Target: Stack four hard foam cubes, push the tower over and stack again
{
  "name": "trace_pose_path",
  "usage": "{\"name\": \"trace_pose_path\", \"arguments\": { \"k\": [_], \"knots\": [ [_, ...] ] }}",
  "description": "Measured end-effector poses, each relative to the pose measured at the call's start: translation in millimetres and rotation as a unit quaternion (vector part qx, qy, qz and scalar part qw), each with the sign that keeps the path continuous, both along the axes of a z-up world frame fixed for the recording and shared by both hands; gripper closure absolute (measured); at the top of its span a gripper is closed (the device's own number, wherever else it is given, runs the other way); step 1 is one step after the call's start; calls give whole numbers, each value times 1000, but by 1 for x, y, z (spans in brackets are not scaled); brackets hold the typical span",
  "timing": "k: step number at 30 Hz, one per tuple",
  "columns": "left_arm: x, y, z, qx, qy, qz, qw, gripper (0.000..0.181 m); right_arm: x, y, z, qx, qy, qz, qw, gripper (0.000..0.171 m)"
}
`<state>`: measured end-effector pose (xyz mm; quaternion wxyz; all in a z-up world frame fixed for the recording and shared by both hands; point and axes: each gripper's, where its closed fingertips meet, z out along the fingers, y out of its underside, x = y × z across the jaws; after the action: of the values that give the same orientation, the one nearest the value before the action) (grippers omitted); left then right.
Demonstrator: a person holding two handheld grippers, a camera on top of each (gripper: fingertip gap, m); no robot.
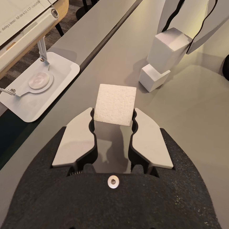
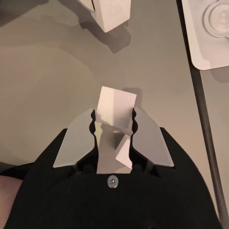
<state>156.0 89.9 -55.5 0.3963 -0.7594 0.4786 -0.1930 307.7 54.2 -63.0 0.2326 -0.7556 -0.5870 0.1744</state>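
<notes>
My left gripper (image 1: 113,109) is shut on a white foam cube (image 1: 115,104) and holds it above the grey table (image 1: 173,123). Farther right, one finger (image 1: 208,28) of my right gripper shows, gripping a second cube (image 1: 167,49) over a third cube (image 1: 151,78) that stands on the table. I cannot tell whether these two touch. In the right wrist view my right gripper (image 2: 113,109) is shut on its cube (image 2: 116,106). The lower cube (image 2: 123,154) shows between the fingers, offset to the right. The left gripper's cube (image 2: 111,13) is at the top.
A white stand base (image 1: 37,89) with a tilted white board (image 1: 18,24) sits across a dark table seam (image 1: 105,40) on the left. The base (image 2: 204,37) and seam (image 2: 198,99) are at the right in the right wrist view. A dark object (image 1: 226,69) is at the right edge. The tips of one gripper are about 15 cm away from the tips of the other.
</notes>
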Motion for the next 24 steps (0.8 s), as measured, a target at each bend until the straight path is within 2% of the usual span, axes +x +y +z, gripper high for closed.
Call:
{"name": "trace_pose_path", "arguments": {
  "k": [6,24],
  "knots": [
    [15,0,-2,-8,-4,-15,1000,123,-5,-2,-5,9,-10,26,1000,113],
    [18,-3,-6,-7,13,-25,1000,123,-6,5,-18,-6,-18,12,1000,111]
  ]
}}
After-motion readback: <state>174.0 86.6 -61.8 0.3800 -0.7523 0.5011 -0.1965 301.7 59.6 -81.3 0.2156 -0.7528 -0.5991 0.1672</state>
